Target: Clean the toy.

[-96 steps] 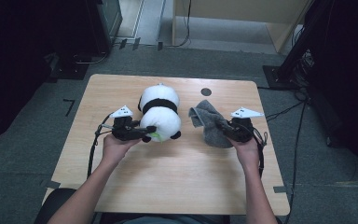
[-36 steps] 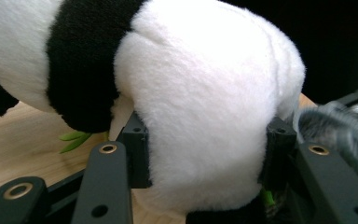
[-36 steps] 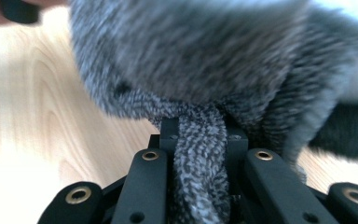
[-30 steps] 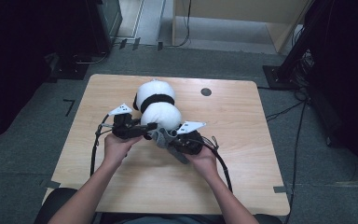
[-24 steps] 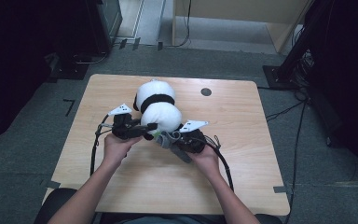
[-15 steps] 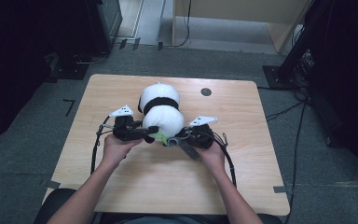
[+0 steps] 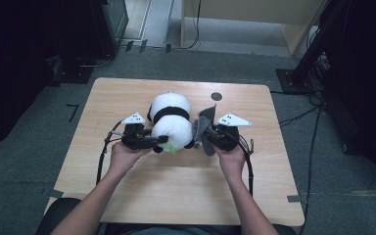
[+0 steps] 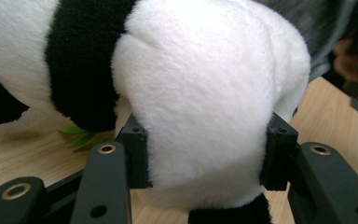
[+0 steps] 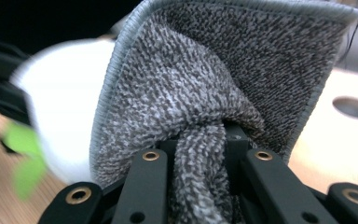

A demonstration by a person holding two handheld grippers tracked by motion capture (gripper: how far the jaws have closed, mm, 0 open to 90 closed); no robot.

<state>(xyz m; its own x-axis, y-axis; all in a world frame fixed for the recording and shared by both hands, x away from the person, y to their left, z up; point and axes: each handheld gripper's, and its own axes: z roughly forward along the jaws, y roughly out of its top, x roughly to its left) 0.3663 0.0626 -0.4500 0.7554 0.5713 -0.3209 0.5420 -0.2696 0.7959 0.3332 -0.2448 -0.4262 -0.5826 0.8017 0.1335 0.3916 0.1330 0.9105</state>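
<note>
A black-and-white plush panda (image 7: 170, 123) lies mid-table with a green leaf (image 7: 170, 148) at its near side. My left gripper (image 7: 160, 141) is shut on its rounded white end; in the left gripper view the panda (image 8: 200, 88) bulges between the two pads (image 8: 136, 157), and the gripper (image 8: 205, 161) squeezes it. The right gripper (image 7: 203, 135) is shut on a grey cloth (image 7: 204, 123), which is pressed against the panda's right side. In the right gripper view the cloth (image 9: 214, 79) is bunched between the jaws of the gripper (image 9: 200, 144), with the panda (image 9: 63, 107) blurred behind it.
The wooden table (image 7: 127, 98) has a round dark hole (image 7: 217, 96) at the back right. Cables trail from both grippers toward the near edge. A wooden cabinet (image 7: 254, 19) and a black stand (image 7: 298, 73) are on the floor beyond the table.
The right gripper carried the cloth from the table's right in to the panda's near side, then slid it right along the plush to its right flank. The left gripper kept its hold.
</note>
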